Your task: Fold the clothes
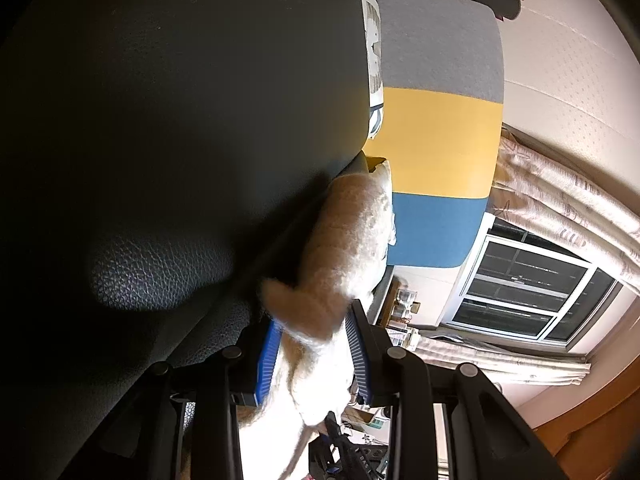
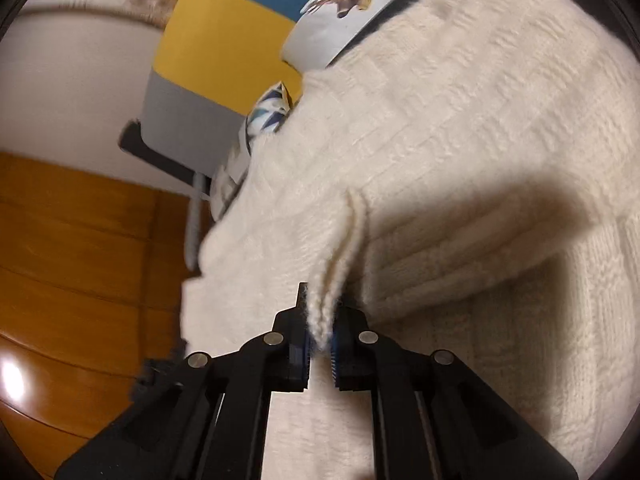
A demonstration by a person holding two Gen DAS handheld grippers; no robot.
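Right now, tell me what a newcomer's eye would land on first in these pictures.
First, the fluffy cream sweater that fills the right wrist view, a fold of its edge pinched in the right gripper. Next, the wall panel in grey, yellow and blue bands behind the dark leather surface in the left wrist view. There the left gripper has more of the fuzzy knit between its blue pads.

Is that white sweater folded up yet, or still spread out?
Mostly spread. The sweater lies wide, only one pinched ridge raised in the right tool. The left tool grips another part.
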